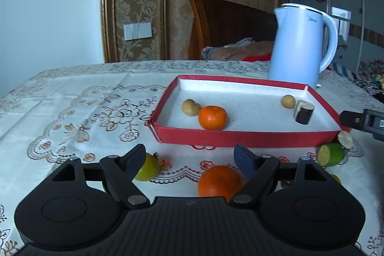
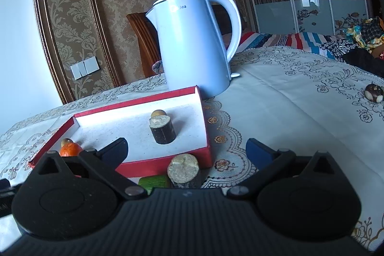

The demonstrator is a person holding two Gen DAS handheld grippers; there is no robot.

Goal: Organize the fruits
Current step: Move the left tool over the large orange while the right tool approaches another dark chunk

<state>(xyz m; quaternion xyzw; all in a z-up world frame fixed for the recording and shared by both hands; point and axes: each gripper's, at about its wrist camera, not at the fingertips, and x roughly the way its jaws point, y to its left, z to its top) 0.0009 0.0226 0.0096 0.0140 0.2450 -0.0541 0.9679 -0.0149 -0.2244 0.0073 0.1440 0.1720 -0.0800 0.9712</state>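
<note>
Fruit is split: one round orange tangerine (image 1: 212,117) already lies in the shallow red cardboard tray (image 1: 244,138), another (image 1: 219,180) waits on the embroidered tablecloth (image 1: 79,112), likely next. Left gripper (image 1: 189,160) gapes empty above it; right gripper (image 2: 187,150) (also wide, empty) hovers over a cut sugarcane stub (image 2: 183,169).

A pale blue kettle (image 2: 194,44) stands on the embroidered tablecloth (image 1: 79,112) ahead of the jaws, wooden headboard (image 1: 225,23) behind.

Cool bluish daylight, soft shadows, strong fisheye bending at edges.
</note>
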